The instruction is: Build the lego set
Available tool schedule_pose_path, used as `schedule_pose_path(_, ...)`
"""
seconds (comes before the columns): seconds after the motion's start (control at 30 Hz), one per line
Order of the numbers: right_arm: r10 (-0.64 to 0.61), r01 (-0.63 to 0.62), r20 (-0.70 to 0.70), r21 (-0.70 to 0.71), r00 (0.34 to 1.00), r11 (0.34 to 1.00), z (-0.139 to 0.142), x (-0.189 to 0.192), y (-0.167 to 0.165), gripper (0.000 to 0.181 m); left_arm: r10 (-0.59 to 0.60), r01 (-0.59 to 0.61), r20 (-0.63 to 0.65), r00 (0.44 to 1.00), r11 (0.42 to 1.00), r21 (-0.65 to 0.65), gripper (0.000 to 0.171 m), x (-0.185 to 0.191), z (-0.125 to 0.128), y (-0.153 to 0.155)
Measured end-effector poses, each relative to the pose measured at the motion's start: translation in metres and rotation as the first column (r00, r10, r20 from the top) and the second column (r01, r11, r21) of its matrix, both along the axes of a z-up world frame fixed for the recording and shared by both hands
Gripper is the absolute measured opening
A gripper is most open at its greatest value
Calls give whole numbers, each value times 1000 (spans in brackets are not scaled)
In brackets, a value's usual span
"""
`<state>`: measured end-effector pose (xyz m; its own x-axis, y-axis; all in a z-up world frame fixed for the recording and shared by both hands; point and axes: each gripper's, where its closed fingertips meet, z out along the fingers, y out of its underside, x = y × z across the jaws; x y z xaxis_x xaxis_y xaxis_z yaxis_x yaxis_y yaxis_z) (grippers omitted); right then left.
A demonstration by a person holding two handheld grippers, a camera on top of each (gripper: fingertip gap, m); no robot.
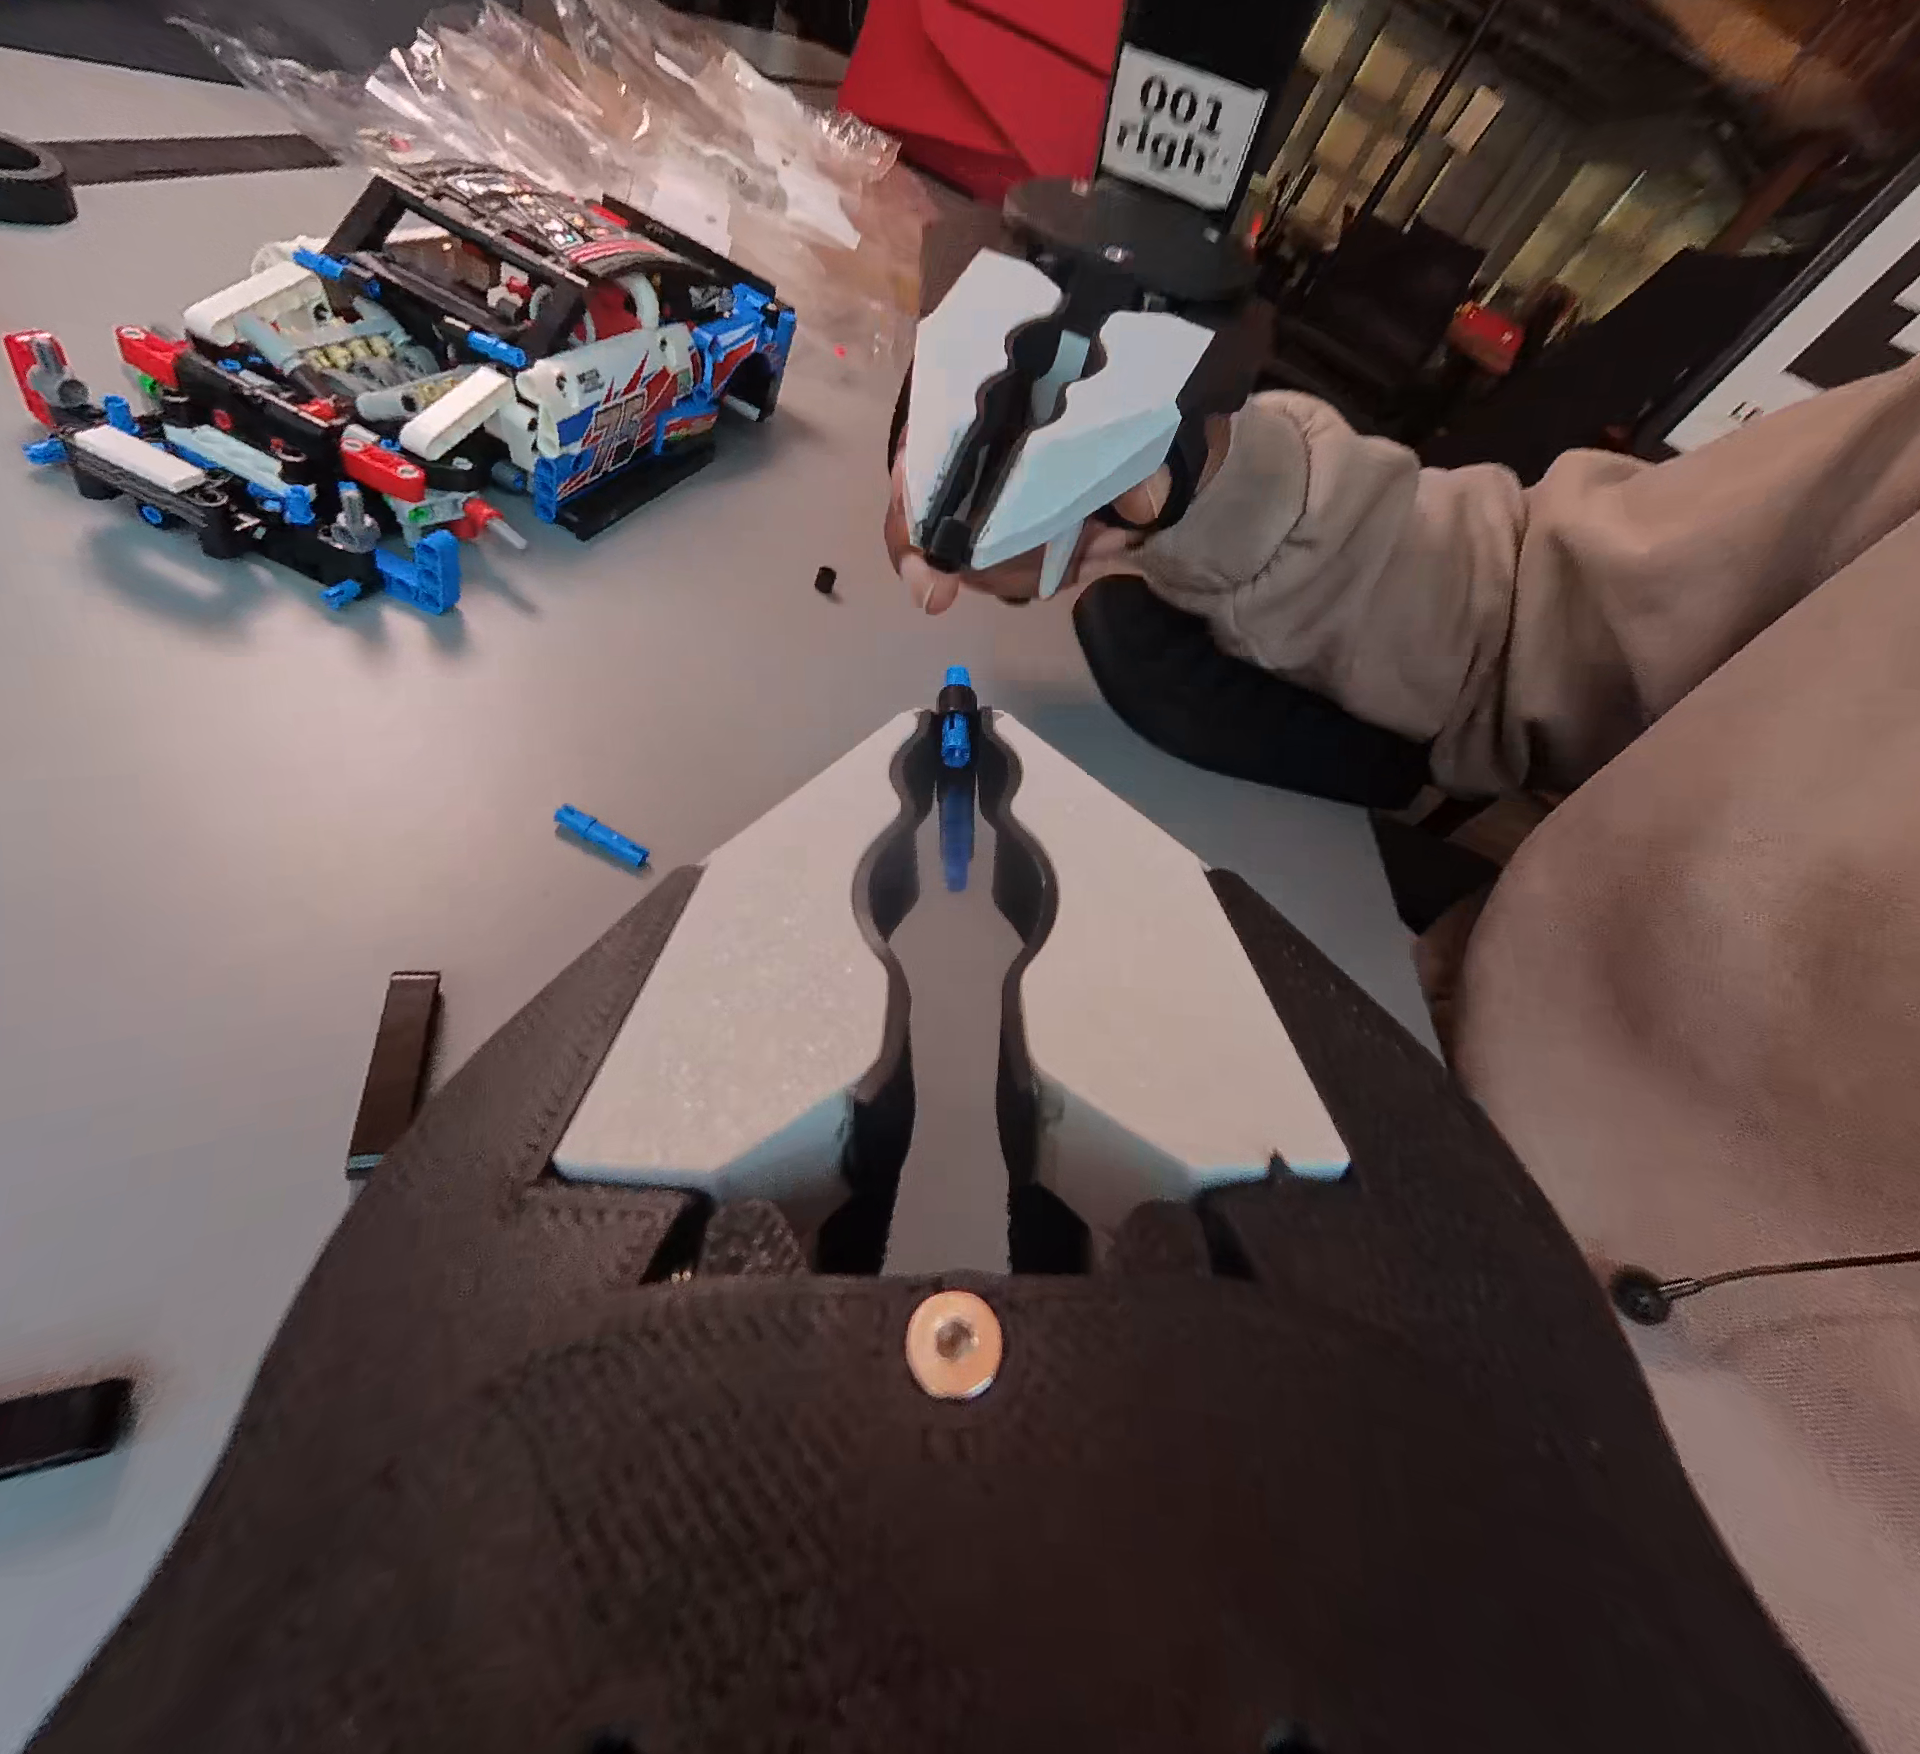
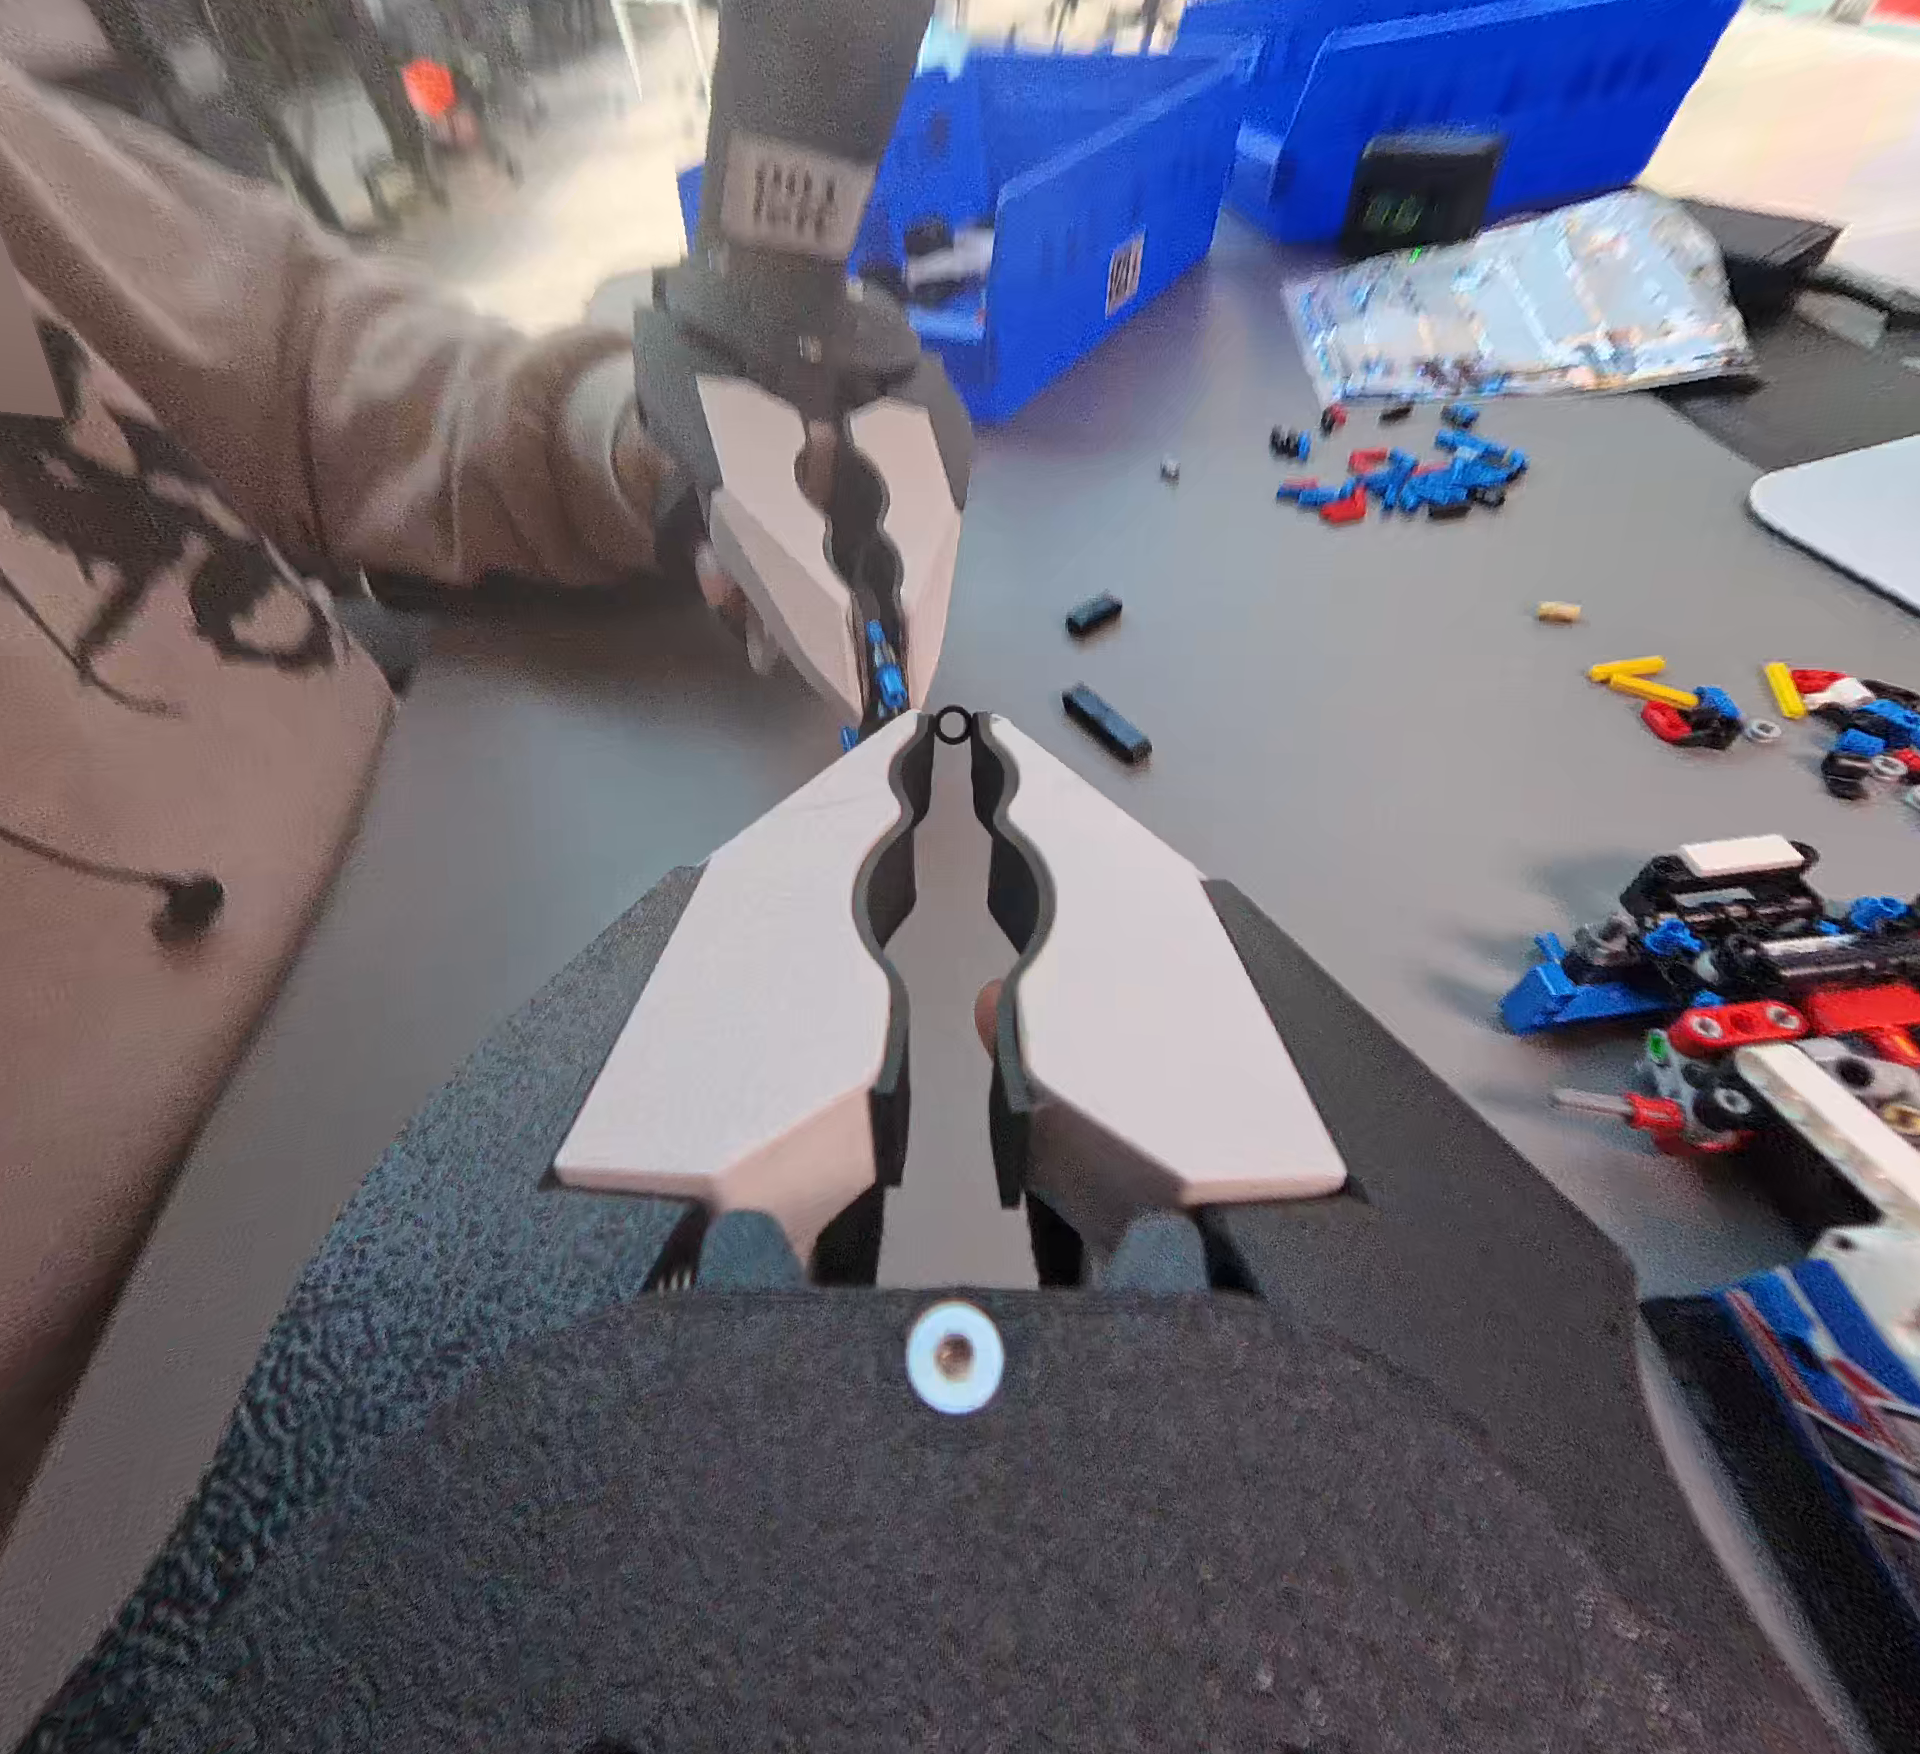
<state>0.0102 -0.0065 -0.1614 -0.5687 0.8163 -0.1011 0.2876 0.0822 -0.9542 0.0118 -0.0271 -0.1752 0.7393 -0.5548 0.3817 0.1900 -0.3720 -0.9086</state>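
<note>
Two claws: left claw [image 1: 956, 717] grips blue pin [image 1: 956, 733]; right claw [image 2: 952, 728] grips black ring [image 2: 952, 725].

A white label [image 1: 1179, 128] with black writing sits on the right gripper's black handle, above its fingers. The car model [image 1: 436, 364] bears a number decal on its side.

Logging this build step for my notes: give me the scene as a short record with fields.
left gripper: shut on blue pin
right gripper: shut on small black ring
grippers: tips facing, close together
car model: partly built, on table
loose blue pin: lying on table
parts pile: near blue bins
</note>
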Motion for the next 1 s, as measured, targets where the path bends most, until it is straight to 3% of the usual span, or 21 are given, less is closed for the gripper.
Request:
schedule_pose_path(0.07,-56,45,-60,-174,997,984,14,-1,-3,5,-6,4,58,998,1000,28,5,1,11,-1)
schedule_pose_path(0.17,-44,23,-68,-279,997,960,13,0,-14,4,-12,9,65,998,999,50,5,3,15,-2)
schedule_pose_path(0.67,35,-52,-43,-478,998,877,16,-2,-23,4,-18,15,72,997,999,44,5,4,18,-4)
schedule_pose_path(1.0,46,-57,-35,-493,998,868,16,-1,-23,4,-26,19,152,988,999,42,5,4,23,-4)
